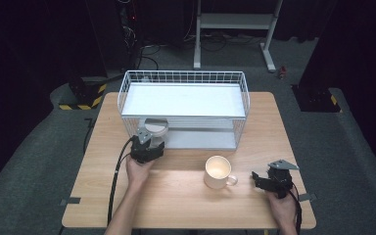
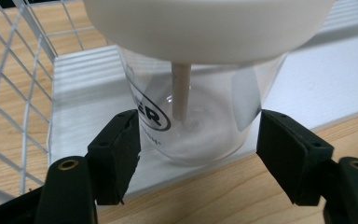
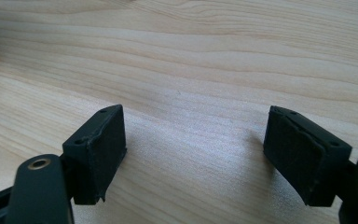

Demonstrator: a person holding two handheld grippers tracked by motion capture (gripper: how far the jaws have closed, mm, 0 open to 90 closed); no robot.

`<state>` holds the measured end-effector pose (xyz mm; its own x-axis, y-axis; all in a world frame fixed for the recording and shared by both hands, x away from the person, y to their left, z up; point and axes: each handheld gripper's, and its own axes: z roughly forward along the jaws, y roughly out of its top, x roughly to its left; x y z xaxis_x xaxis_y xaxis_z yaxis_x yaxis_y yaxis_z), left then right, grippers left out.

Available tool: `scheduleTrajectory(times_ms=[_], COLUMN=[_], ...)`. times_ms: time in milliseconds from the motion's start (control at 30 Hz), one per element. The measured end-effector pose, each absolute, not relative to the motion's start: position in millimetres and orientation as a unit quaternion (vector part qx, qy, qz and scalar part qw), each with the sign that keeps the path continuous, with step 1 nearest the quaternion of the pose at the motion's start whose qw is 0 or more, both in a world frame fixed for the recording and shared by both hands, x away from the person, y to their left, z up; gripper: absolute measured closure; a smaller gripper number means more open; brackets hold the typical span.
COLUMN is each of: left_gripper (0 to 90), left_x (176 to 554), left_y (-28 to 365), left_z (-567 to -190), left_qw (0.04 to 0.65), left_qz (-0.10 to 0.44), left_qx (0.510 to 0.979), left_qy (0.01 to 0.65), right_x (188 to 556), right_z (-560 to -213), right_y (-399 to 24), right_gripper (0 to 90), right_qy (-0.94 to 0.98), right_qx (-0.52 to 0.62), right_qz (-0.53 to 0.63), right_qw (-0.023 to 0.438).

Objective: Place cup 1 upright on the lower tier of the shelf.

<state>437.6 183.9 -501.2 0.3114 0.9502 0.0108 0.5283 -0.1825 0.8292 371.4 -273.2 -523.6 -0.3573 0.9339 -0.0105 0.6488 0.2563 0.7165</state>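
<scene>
A person sits at a wooden table (image 1: 186,196) and holds a black gripper in each hand.

The left gripper (image 1: 147,147) is at the front left corner of a white wire basket (image 1: 183,78). A clear cup (image 2: 191,116) with a white lid (image 2: 209,23) stands there on the basket's white bottom shelf (image 2: 307,88), close to its front edge. The cup is upright. A pale straw (image 2: 181,91) goes down inside it, and a black round mark with letters shows on its side.

In the left gripper view, the cup sits between the two black jaws. The left pad (image 2: 121,149) is right at the cup's side, maybe just touching it. The right pad (image 2: 286,149) is a bit away from the cup, with a small gap in between. So the jaws are around the cup but are not squeezing it yet.

The right gripper (image 1: 259,180) is low over the table near the front right corner. Its jaws are wide apart and nothing is between them. In the right gripper view, bare wood shows between the pads (image 3: 102,149).

A cream mug (image 1: 217,172) stands on the table between the two hands, nearer to the right gripper. Its handle points to the right. The mug is upright and looks empty. No gripper touches it.

The basket stands at the back half of the table. Its upper shelf (image 1: 183,100) is white and flat.
</scene>
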Motion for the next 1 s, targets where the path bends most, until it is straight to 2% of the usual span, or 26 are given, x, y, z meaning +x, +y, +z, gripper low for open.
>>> scheduleTrajectory(times_ms=[1000], left_gripper=[38.1], left_x=[473.7], left_y=[170.8], left_z=[-502.5], left_qw=[0.360], left_qz=[0.274], left_qx=[0.719], left_qy=[0.528], right_x=[371.4], right_z=[-523.7], right_y=[-273.3], right_gripper=[20.9], right_qy=[0.760], right_qx=[0.520], right_qz=[0.317], right_qw=[0.225])
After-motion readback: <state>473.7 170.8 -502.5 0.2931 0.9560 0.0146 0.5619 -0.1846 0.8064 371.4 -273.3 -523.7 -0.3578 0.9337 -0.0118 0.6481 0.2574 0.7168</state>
